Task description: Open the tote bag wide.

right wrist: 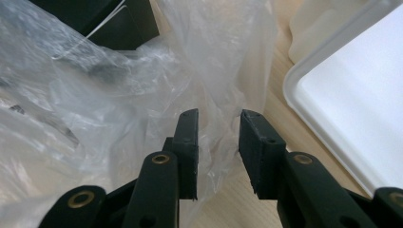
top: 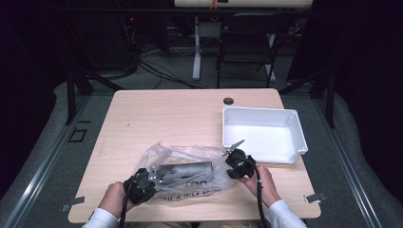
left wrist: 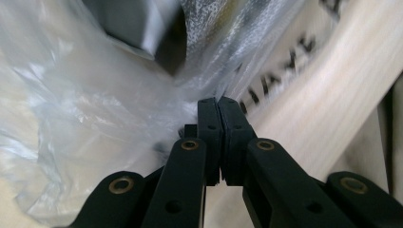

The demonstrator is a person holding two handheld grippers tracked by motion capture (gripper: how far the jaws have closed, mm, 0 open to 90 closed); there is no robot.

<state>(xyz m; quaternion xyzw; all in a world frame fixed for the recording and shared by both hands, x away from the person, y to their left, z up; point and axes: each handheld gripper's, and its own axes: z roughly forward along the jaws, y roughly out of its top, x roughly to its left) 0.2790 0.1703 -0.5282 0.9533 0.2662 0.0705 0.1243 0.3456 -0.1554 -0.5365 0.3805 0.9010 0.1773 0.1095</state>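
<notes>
I have a clear plastic bag [top: 187, 173] lying crumpled on the bench [top: 161, 114] at the near edge, roughly 6 o'clock of the bench top in the high view. A grey cylindrical item [top: 186, 169] lies inside it, on its side. Black lettering is printed along the bag's near edge.

Left tongs [top: 153, 179]: I hold them at the bag's 9 o'clock end. In the left gripper view the left tongs [left wrist: 218, 102] are pressed together, with the bag film [left wrist: 95, 114] bunched at their tips. I cannot tell whether film is caught between the pads.

Right tongs [top: 230, 153]: I hold them at the bag's 3 o'clock end, just beside the white tray [top: 285, 159]. In the right gripper view the right tongs [right wrist: 218, 116] stand partly spread, with a fold of bag film [right wrist: 216, 95] in the gap. The pads do not press on it.

The white tray sits at 3 o'clock on the bench, apart from the bag.
</notes>
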